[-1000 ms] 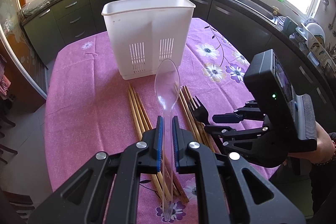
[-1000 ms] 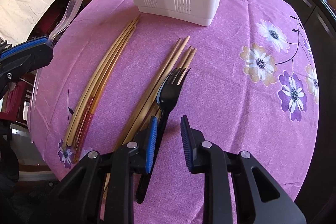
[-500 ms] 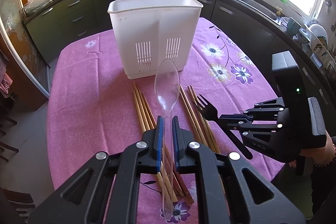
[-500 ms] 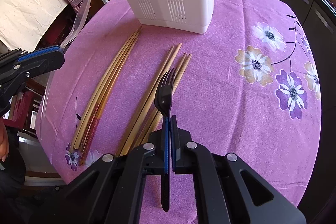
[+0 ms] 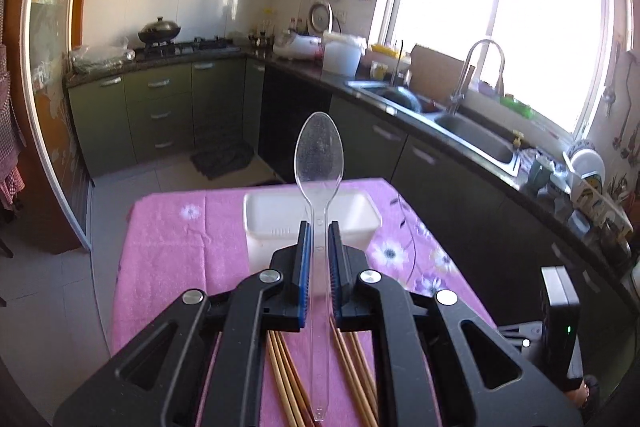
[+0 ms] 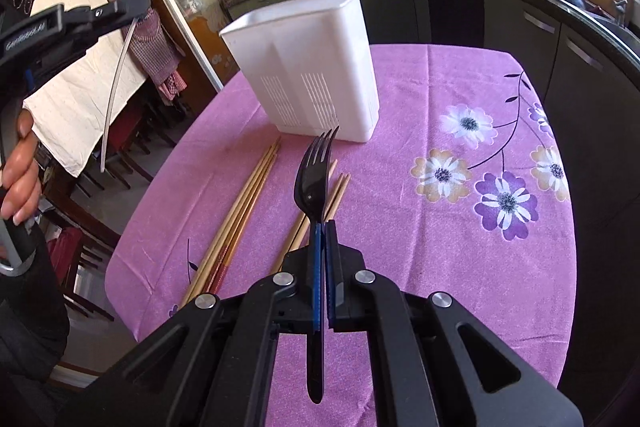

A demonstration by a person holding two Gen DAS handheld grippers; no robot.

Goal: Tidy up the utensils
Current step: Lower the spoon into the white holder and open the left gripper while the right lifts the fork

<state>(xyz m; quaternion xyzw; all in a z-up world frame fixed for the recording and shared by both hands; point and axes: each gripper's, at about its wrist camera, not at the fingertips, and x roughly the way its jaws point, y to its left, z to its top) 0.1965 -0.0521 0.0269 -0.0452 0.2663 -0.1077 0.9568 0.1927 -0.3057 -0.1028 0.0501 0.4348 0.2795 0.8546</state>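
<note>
white holder open-topped, chopsticks lying before it

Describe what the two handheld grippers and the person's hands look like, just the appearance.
Both are black plastic with angular linkage arms, triangular cutouts and silver pivot screws. The left gripper and right gripper have ribbed blue pads on their fingers. From the right wrist view, the left one bears small white lettering, too blurred to read, and its hand comes from a dark sleeve. No cables show.
</note>
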